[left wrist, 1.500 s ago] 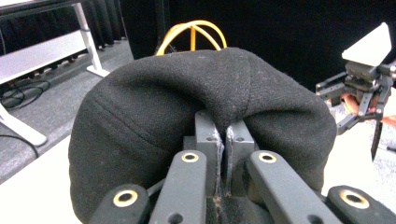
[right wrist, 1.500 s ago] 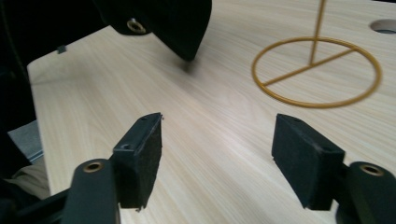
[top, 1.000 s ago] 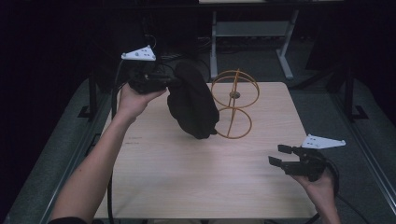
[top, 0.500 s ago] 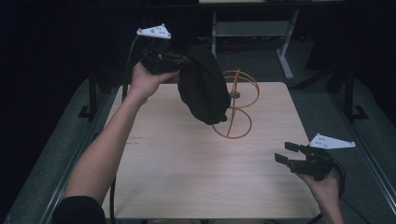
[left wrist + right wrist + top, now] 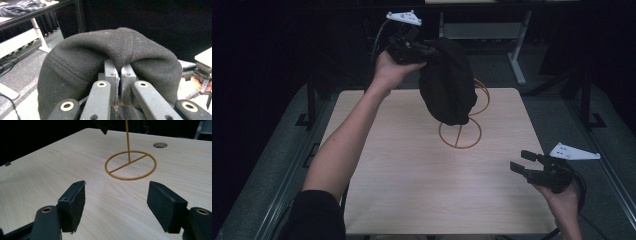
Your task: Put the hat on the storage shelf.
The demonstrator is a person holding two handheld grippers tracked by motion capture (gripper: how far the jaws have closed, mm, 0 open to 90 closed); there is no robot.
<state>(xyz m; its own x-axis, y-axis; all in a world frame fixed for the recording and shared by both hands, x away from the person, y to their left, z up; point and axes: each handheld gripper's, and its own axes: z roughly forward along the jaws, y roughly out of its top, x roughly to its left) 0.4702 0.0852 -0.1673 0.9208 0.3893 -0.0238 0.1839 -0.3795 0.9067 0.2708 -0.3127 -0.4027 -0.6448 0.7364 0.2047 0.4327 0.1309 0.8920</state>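
1. We see the left gripper [image 5: 424,50] raised over the table's far side, jaws pinched tight on the edge of a black hat [image 5: 448,82].
2. The hat hangs in the air in front of the gold wire stand [image 5: 460,134], hiding the stand's top.
3. The right gripper [image 5: 524,162] sits low near the table [image 5: 402,175]'s right edge, jaws wide, nothing between them.

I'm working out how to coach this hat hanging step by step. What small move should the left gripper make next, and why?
Probably carry the black hat a little further over the gold wire stand, then lower it. The left gripper has its jaws pinched shut on the hat's edge, holding it in the air in front of the stand's upper ring, not yet on it. The right gripper waits open.
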